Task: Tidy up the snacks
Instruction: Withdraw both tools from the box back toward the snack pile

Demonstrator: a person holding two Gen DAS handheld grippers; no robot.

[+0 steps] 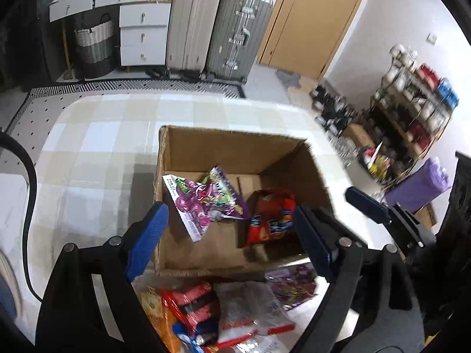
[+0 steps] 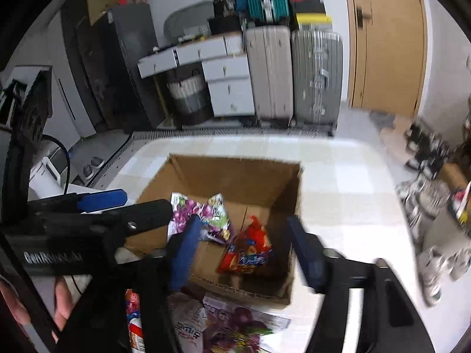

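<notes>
Left hand-held gripper (image 1: 232, 235): is being held above the near edge of the box, pointing steeply down; its blue pads are standing wide apart with nothing clamped between them.
Right hand-held gripper (image 2: 245, 250): is being held over the near right part of the box; its pads are likewise spread apart and nothing is being gripped.
Cardboard box (image 1: 235, 144): is being shown open-topped on the surface, directly ahead of and below both hand-held grippers.
Purple snack packet (image 1: 203, 200): is lying tilted inside the box against its left wall, framed just inside the left hand-held gripper's left pad, apart from it.
Red snack bag (image 1: 272, 214): is lying inside the box to the right of the purple packet, close beside the left hand-held gripper's right pad as seen in the left wrist view; contact cannot be told.
Loose snacks (image 1: 206, 309): are being left in a heap on the surface in front of the box, beneath the hand-held grippers; red, orange, clear and purple wrappers are being seen.
Surface (image 1: 97, 147): is being covered by a pale checked cloth.
Hand (image 2: 63, 303): is being seen gripping the handle of the left hand-held gripper in the right wrist view.
Background: two suitcases (image 1: 217, 26) are standing upright against the far wall.
</notes>
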